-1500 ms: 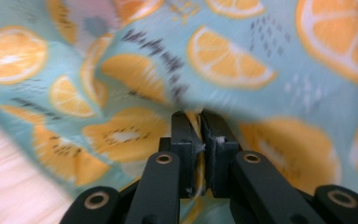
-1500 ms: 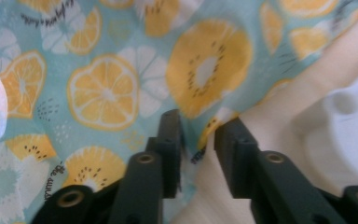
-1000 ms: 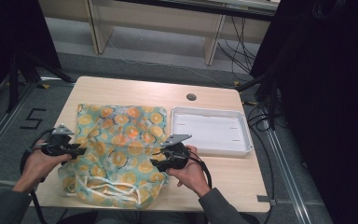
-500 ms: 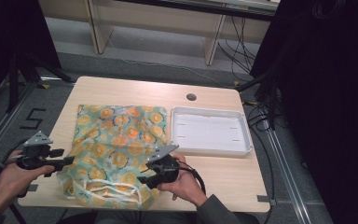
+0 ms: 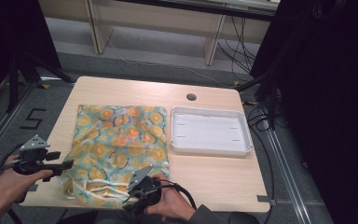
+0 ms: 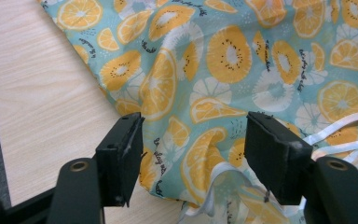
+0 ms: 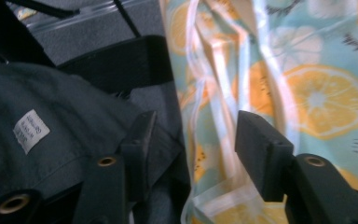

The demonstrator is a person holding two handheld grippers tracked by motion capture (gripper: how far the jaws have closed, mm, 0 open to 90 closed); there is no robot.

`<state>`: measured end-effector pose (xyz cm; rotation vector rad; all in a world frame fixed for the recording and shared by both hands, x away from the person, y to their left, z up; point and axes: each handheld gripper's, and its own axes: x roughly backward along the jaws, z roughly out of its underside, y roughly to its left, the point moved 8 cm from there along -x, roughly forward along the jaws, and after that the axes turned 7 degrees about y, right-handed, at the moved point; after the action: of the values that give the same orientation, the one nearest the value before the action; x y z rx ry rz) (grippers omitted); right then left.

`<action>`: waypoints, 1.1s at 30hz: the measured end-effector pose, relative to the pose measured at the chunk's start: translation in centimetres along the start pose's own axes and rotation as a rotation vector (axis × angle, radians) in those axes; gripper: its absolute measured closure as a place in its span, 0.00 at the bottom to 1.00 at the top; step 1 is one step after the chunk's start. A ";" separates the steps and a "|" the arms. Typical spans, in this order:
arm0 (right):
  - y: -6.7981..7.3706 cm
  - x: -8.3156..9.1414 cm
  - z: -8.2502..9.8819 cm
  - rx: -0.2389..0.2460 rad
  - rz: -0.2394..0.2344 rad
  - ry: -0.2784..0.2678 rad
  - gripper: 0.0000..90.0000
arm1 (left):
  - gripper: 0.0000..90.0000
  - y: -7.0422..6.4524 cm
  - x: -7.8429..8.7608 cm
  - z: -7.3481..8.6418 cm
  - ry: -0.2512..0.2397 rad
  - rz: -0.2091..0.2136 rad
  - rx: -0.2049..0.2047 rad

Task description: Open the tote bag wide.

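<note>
High view: citrus-print cloth (image 5: 119, 151) spread flat on the left half of the table (image 5: 214, 179), white straps bunched at the near edge, with an empty white tray (image 5: 209, 148) just beside it on the right. Left gripper (image 5: 67, 164) now pulled back off the cloth's left edge, jaws just opened and empty. Right gripper (image 5: 131, 198) shifted down to the near edge, jaws just narrowing around the straps (image 7: 223, 116) but not pressing; probably a fresh grab for a fold.
</note>
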<state>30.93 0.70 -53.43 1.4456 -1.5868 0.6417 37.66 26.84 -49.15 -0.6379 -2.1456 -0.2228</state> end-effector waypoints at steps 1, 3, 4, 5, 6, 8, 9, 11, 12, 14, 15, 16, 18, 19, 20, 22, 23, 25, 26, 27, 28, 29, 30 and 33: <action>0.0 -0.2 0.1 0.000 0.005 0.014 0.58 | 0.40 0.0 0.0 0.0 0.000 0.000 0.000; 0.0 -0.5 0.3 0.001 -0.001 0.035 0.61 | 0.39 -0.1 -0.2 0.1 0.005 -0.004 -0.020; 0.1 -0.6 0.3 0.008 -0.005 0.039 0.63 | 0.39 -0.1 -0.2 0.4 0.019 -0.014 -0.021; 0.1 -0.6 0.3 0.008 -0.005 0.039 0.63 | 0.39 -0.1 -0.2 0.4 0.019 -0.014 -0.021; 0.3 -0.9 0.3 0.018 -0.002 0.046 0.69 | 0.38 -0.2 -0.3 0.6 0.015 -0.009 -0.026; 0.4 -0.9 0.3 0.021 -0.003 0.056 0.75 | 0.38 -0.2 -0.3 0.6 0.012 -0.005 -0.013; 0.4 -1.0 0.3 0.015 -0.008 0.056 0.77 | 0.38 -0.2 -0.3 0.6 0.012 -0.005 -0.013; 0.1 -1.3 0.6 0.009 0.002 0.082 0.85 | 0.38 -0.1 -0.3 0.7 0.020 -0.014 -0.034; 0.1 -1.5 0.8 0.011 -0.008 0.086 0.90 | 0.38 -0.1 -0.3 0.7 0.022 -0.014 -0.041; -0.1 -1.6 1.0 0.023 -0.003 0.098 0.96 | 0.38 -0.3 -0.4 0.6 0.021 -0.011 -0.040; 0.0 -1.6 1.3 -0.008 -0.008 0.113 0.98 | 0.38 -0.3 -0.4 0.6 0.023 -0.007 -0.043; -0.2 -1.6 1.3 0.020 -0.003 0.112 1.00 | 0.37 -0.5 -0.4 0.5 0.019 0.006 -0.030; -0.1 -1.2 1.2 -0.006 -0.018 0.103 1.00 | 0.37 -0.8 -0.5 0.4 0.001 0.027 -0.014; -0.2 -1.1 1.1 0.006 -0.018 0.089 1.00 | 0.37 -0.8 -0.4 0.4 0.011 0.019 -0.034; -0.4 -0.7 0.8 0.016 -0.011 0.074 1.00 | 0.37 -0.8 -0.3 0.4 0.011 0.021 -0.038; -0.3 0.1 0.5 0.007 -0.007 0.058 1.00 | 0.36 -1.2 -0.2 0.3 0.006 0.032 -0.008; -0.3 0.5 0.3 0.014 -0.006 0.042 1.00 | 0.36 -1.1 -0.2 0.2 0.003 0.023 -0.031; -0.4 1.4 -0.2 0.011 0.004 0.011 1.00 | 0.36 -1.2 -0.1 0.1 0.004 0.030 -0.037; -0.5 1.6 -0.5 0.025 0.001 -0.006 1.00 | 0.36 -1.1 0.0 0.2 0.016 0.024 -0.066; -0.5 1.6 -0.5 0.025 0.001 -0.006 1.00 | 0.36 -1.1 0.0 0.2 0.016 0.024 -0.066; -0.6 1.9 -0.6 0.008 0.008 -0.011 1.00 | 0.36 -1.3 0.1 0.1 0.004 0.034 -0.030; -0.9 2.2 -0.8 0.022 0.011 -0.030 1.00 | 0.35 -1.0 0.2 0.0 0.002 0.027 -0.050; -1.0 2.7 -1.2 -0.010 0.007 -0.061 1.00 | 0.35 -1.1 0.4 -0.2 -0.016 0.035 -0.030; -1.4 3.3 -1.5 -0.012 0.006 -0.082 1.00 | 0.34 -1.0 0.7 -0.4 -0.027 0.039 -0.027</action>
<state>32.86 0.00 -50.16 1.4749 -1.6559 0.5822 37.04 26.07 -48.32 -0.7013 -2.1568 -0.2233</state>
